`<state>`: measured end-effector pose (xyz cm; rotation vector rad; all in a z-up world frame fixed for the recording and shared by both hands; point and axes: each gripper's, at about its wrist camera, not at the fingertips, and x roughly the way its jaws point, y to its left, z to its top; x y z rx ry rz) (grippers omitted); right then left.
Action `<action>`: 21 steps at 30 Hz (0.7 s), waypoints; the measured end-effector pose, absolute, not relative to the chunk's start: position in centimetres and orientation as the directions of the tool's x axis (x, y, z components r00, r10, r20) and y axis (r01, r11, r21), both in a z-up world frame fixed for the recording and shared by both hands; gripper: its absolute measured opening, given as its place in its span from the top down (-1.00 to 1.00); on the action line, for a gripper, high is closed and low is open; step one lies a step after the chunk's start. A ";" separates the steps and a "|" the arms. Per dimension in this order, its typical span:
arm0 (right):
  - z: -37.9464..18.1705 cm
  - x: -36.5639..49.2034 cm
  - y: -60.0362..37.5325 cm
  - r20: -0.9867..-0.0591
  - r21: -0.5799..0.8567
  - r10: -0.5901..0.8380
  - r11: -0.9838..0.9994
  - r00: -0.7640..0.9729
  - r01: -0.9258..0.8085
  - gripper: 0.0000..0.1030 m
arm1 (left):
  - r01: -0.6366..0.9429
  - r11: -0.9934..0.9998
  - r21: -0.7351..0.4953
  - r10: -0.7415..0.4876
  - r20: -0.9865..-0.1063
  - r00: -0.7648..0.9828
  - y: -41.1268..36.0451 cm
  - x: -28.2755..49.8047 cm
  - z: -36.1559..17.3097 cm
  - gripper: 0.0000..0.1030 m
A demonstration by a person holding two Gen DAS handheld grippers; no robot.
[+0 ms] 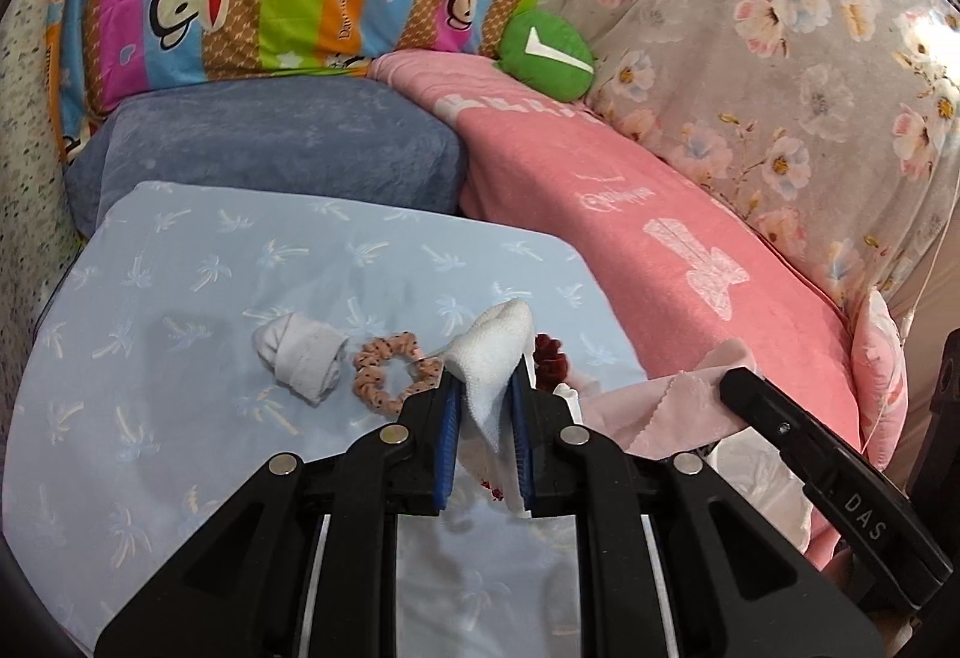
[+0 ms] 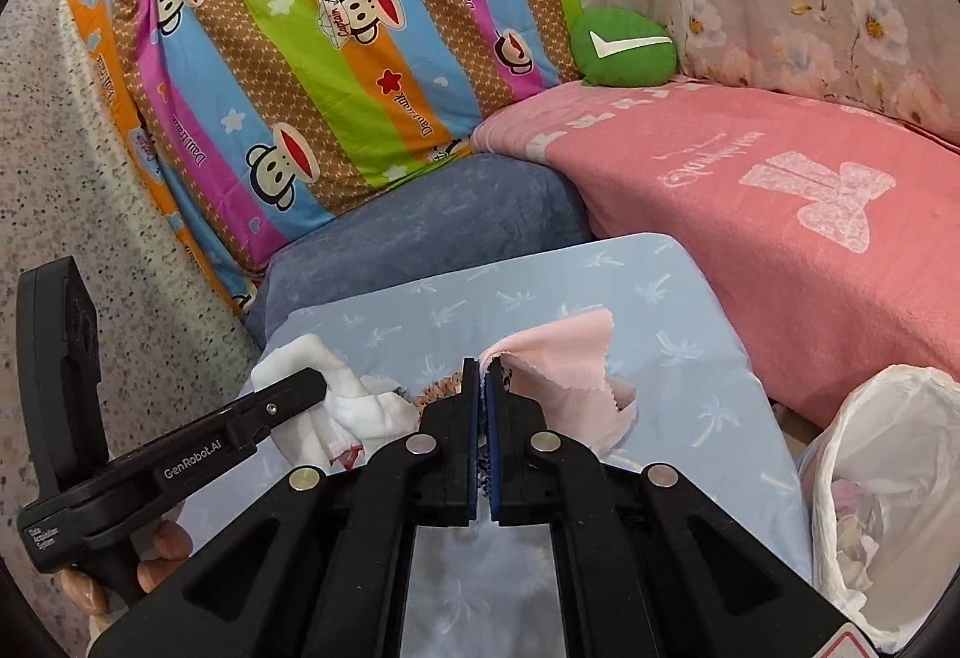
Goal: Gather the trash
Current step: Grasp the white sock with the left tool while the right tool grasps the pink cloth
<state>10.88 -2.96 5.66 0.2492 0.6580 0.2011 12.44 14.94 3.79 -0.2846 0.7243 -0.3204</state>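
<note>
Left gripper (image 1: 485, 394): blue ribbed pads clamped on a white tissue (image 1: 493, 358), soft waffle-textured paper, crumpled to a rough wedge; long axis runs up out of the jaws, peak pointing away from the camera, a tail hanging below the pads.

Right gripper (image 2: 483, 379): jaws fully closed, pinching one corner of a pink cloth scrap (image 2: 564, 361), thin matte fabric with zigzag-cut edges; it fans out to the right of the pads, lifted above the sheet.

On the pale blue palm-print sheet (image 1: 180, 298), near its front edge: a rolled white wad (image 1: 300, 352) and a peach dotted scrunchie (image 1: 390, 373), close beside each other.

White plastic bag (image 2: 888, 484), thin and crinkled, stands off the sheet's right edge, mouth open.
</note>
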 end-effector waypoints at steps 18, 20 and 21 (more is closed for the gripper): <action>0.5 7.6 -6.3 -0.656 0.315 0.234 0.949 0.718 -0.022 0.93 | 0.233 0.912 -0.338 -0.403 -0.630 0.664 11.4 9.8 2.8 0.70; 0.4 7.3 -6.7 -0.656 0.312 0.224 0.950 0.721 -0.012 0.91 | 0.236 0.910 -0.340 -0.407 -0.631 0.661 11.3 9.8 2.7 0.70; 0.3 7.2 -6.7 -0.658 0.310 0.221 0.951 0.719 -0.008 0.87 | 0.235 0.910 -0.341 -0.407 -0.632 0.660 11.2 9.7 2.7 0.70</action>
